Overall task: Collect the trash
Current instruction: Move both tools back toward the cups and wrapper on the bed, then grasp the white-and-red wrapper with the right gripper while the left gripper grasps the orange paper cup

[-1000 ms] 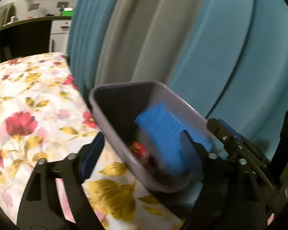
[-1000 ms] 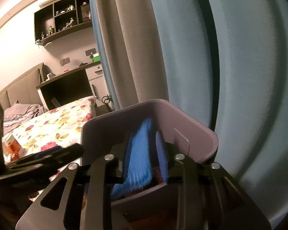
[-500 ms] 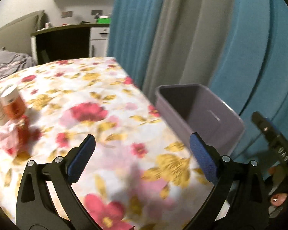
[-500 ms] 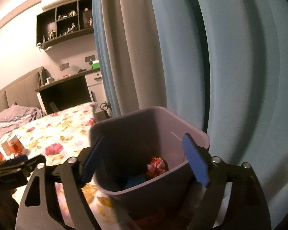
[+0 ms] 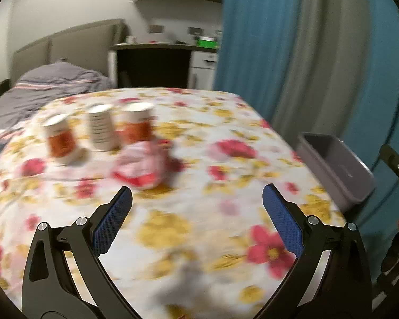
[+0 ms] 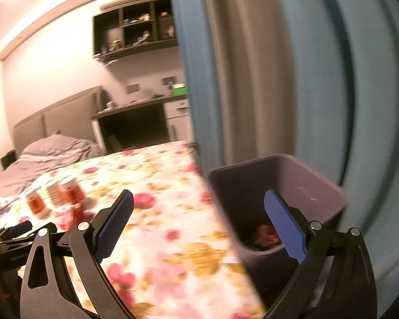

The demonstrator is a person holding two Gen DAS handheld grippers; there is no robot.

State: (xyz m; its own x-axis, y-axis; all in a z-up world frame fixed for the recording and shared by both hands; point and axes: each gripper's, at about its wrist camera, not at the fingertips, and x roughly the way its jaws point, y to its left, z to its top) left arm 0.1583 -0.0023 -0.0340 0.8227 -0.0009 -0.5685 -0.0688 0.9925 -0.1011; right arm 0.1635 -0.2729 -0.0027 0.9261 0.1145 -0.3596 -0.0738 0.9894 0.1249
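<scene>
A grey-purple bin point(image 6: 276, 186) stands at the right edge of the flowered table point(image 6: 159, 186), with red crumpled trash point(image 6: 266, 235) at its bottom. It shows at the far right in the left wrist view point(image 5: 337, 167). A pink and red crumpled wrapper point(image 5: 141, 163) lies on the table ahead of my left gripper point(image 5: 196, 207), which is open and empty. Three paper cups point(image 5: 101, 133) stand behind the wrapper. My right gripper point(image 6: 199, 212) is open and empty, level with the bin's near left rim.
Blue and grey curtains point(image 5: 292, 53) hang right behind the bin. A bed with grey bedding point(image 5: 40, 90) and a dark desk point(image 5: 157, 63) lie beyond the table. The left gripper's body point(image 6: 16, 236) shows at the left of the right wrist view.
My right gripper let the blue item go into the bin and opened. Both grippers swung left away from the bin; the cups and wrapper came into the left view.
</scene>
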